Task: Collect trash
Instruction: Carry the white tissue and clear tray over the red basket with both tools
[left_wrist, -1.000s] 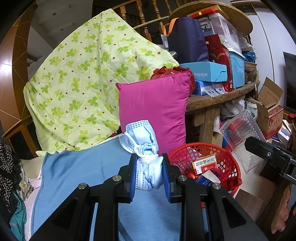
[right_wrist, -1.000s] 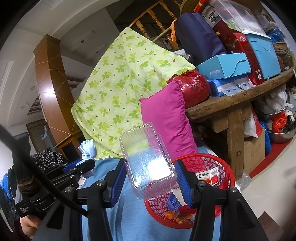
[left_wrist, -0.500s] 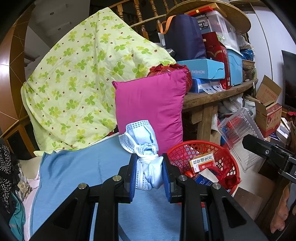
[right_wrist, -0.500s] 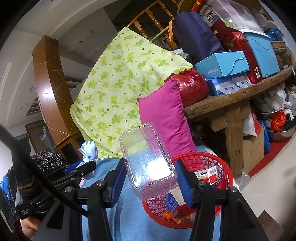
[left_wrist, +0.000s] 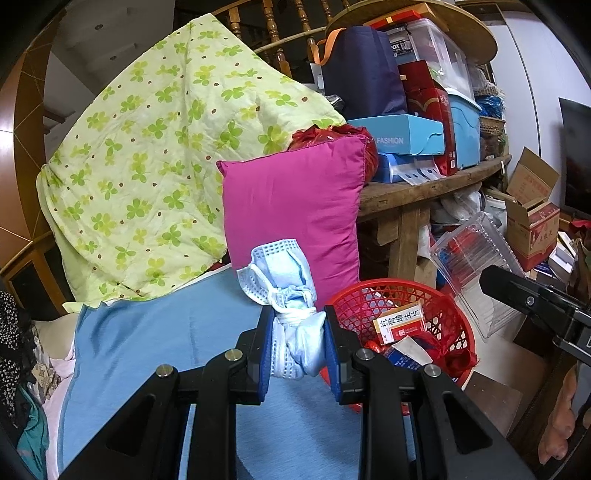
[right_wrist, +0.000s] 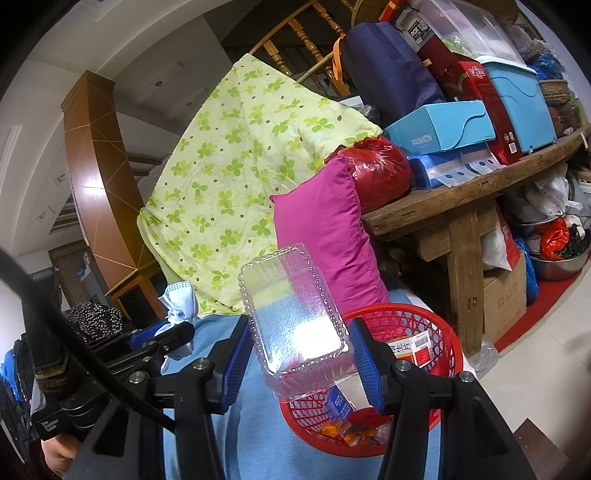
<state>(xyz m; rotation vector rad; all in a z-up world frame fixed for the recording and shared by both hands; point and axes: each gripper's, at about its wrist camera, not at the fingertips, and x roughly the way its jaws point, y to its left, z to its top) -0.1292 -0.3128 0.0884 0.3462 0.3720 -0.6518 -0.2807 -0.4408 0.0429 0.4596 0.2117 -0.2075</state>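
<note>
My left gripper is shut on a crumpled pale blue face mask, held above the blue sheet just left of the red mesh basket. The basket holds a small orange box and other wrappers. In the right wrist view my right gripper is shut on a clear plastic clamshell container, raised over the near rim of the same red basket. The mask and left gripper show at the left there. The clamshell appears at the right in the left wrist view.
A magenta pillow and a green clover-print quilt lean behind the blue sheet. A wooden table piled with boxes and bags stands to the right. Cardboard boxes and clutter cover the floor beyond.
The left wrist view has shifted slightly, with the pillow and basket sliding a little leftward in frame. Both grips are unchanged and the right gripper has stayed put.
</note>
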